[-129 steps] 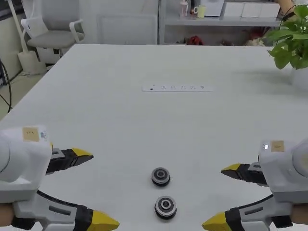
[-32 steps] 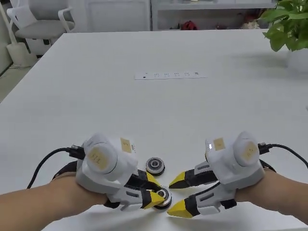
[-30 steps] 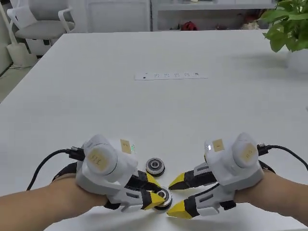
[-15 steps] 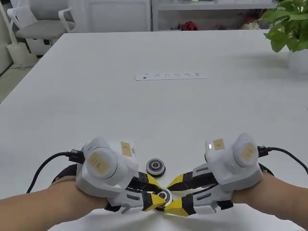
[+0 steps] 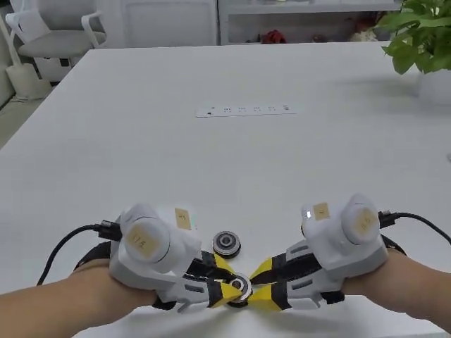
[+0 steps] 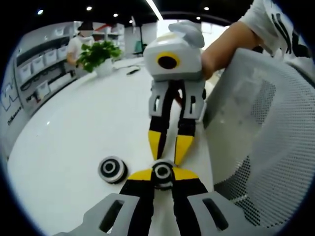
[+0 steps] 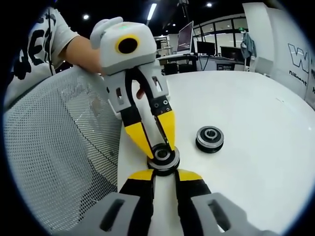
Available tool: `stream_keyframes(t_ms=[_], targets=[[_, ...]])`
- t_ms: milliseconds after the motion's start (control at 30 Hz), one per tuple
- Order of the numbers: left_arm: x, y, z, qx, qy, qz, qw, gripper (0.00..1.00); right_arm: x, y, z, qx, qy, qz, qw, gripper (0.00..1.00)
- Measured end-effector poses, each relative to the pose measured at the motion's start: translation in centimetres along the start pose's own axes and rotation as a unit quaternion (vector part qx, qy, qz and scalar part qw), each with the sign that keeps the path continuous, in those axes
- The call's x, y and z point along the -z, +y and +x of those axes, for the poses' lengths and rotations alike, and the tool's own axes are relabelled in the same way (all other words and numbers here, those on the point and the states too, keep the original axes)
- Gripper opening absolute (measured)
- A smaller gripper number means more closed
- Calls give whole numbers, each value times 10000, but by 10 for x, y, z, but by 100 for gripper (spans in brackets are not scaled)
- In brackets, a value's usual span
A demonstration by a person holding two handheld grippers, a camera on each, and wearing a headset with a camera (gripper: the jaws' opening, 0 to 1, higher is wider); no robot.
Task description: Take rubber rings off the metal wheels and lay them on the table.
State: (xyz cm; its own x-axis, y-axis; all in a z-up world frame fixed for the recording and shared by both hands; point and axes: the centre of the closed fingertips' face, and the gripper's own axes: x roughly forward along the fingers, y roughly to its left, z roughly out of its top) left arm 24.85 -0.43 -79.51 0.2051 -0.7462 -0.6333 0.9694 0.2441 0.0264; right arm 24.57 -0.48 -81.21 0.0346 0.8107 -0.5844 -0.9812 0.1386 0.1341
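Nearest item: white mesh chair back (image 7: 59, 162), just off the table's near edge, on the person's side.

Nearer small round metal wheel (image 5: 238, 286), black rubber ring on its rim, lies flat on the white tabletop (image 5: 211, 176), close to the near edge.

Left gripper (image 5: 224, 279) (white body, black jaws, yellow tips) comes in from the left. Its jaws are drawn narrow and clamp the nearer wheel, with one tip on each side of it in the left gripper view.

Right gripper (image 5: 259, 283), same build, comes in from the right. Its jaws are also narrow, and their tips press on the opposite side of the same wheel. The two pairs of tips meet almost nose to nose over it.

Farther small round metal wheel (image 5: 226, 243), black ring in place, lies just beyond and slightly left of the held one. It is apart from it and touches neither gripper.

There is little room on the near side. Beyond the farther wheel the tabletop runs open, left and right, to a flat white power strip (image 5: 242, 110) at mid-table.

Far right: green leafy plant (image 5: 416, 35). Far left, past the table corner: white office chair (image 5: 49, 35).
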Motion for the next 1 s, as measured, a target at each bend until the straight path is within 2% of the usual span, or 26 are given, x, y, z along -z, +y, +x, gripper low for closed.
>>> stream_keyframes(t_ms=[300,500,700,1000], targets=[[0,1,0,-15,11,11,10000,13,2,0,0,17,89,125,9999,10],[0,0,0,-22,16,24,10000,13,3,-3,-2,70,84,433,9990,3],[0,1,0,-18,21,54,10000,13,3,-4,-2,124,127,486,9987,1],[0,0,0,-34,51,75,10000,13,3,-6,-4,175,162,814,9964,0]])
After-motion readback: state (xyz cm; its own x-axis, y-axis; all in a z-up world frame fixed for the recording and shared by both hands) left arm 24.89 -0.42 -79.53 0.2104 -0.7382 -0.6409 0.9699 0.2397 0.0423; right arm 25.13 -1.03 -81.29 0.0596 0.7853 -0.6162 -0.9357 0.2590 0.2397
